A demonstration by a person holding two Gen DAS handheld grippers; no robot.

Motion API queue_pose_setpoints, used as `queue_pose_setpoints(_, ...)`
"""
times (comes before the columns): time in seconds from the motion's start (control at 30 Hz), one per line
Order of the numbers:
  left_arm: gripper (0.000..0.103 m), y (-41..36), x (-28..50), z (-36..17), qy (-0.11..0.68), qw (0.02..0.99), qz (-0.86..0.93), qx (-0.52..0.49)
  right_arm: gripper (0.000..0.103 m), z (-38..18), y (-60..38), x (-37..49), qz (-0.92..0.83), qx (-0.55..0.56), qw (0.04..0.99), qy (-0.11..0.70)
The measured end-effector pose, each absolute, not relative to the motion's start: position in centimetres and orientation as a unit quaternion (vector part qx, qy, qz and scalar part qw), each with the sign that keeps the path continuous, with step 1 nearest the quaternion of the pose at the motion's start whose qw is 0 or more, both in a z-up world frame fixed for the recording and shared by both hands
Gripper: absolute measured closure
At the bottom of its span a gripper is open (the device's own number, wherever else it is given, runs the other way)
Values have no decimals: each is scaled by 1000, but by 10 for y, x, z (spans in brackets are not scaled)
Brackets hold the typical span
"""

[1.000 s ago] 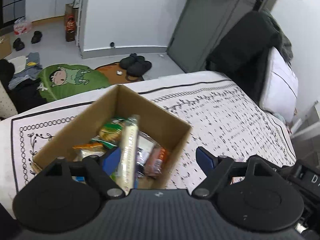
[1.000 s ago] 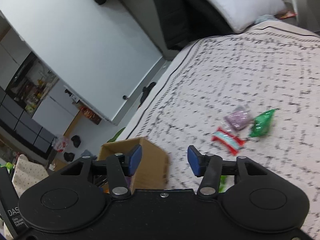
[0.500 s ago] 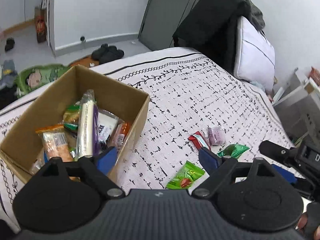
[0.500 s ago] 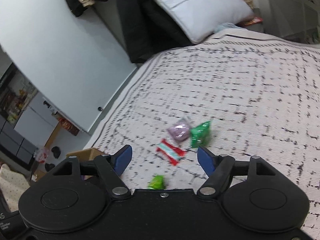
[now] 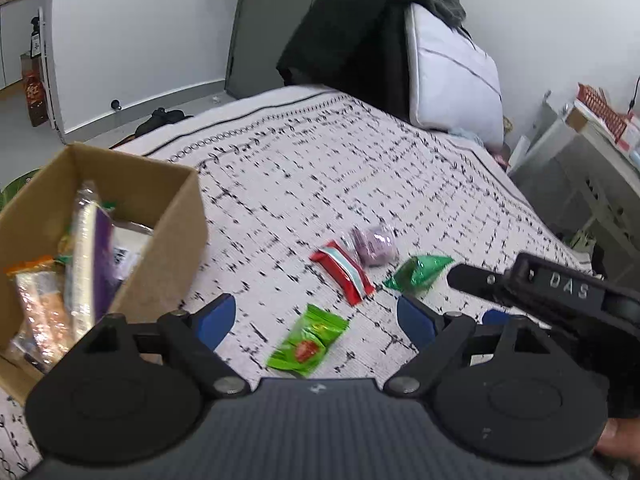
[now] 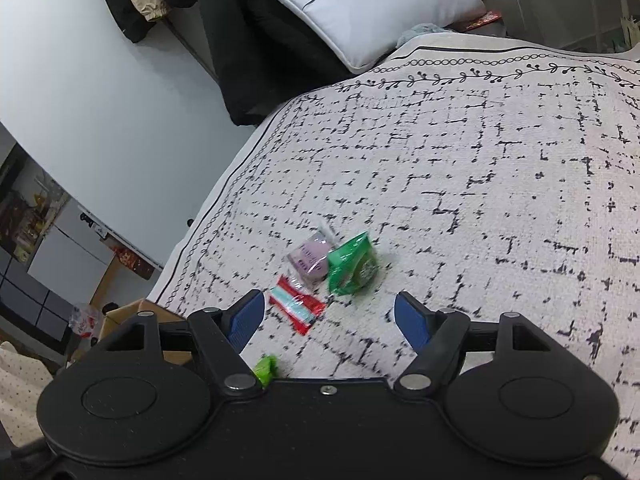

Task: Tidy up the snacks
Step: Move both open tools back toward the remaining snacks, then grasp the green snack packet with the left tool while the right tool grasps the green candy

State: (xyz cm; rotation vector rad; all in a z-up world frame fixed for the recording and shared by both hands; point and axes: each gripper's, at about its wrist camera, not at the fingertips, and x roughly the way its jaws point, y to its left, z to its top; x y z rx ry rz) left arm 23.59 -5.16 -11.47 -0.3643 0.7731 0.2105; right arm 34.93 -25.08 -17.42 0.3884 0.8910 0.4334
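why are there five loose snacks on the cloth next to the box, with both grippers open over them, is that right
Not quite: four loose snacks lie on the cloth, not five: a light green packet, a red one, a purple one and a dark green one. The left wrist view shows all four beside the box. The left gripper and right gripper are open.

Bright, even indoor light with soft shadows; slight motion blur throughout, and fisheye bending at the edges

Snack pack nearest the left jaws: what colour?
Light green with a red picture, the snack pack shows best in the left wrist view.
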Motion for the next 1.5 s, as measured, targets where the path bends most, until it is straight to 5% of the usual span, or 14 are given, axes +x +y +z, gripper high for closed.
queue_pose_setpoints(0.57,20,-55,276,-169,427,875,148,-173,32,-206,-237,379,233,169,855,432)
queue_pose_setpoints(0.87,57,-52,282,-184,450,858,160,-188,33,-217,-225,395,223,153,864,425)
queue_pose_setpoints(1.07,63,-49,280,-178,439,862,165,-189,72,-227,-221,396,211,139,867,430)
queue_pose_setpoints(1.5,63,-40,252,-125,387,886,149,-206,80,-196,-222,358,229,147,872,407)
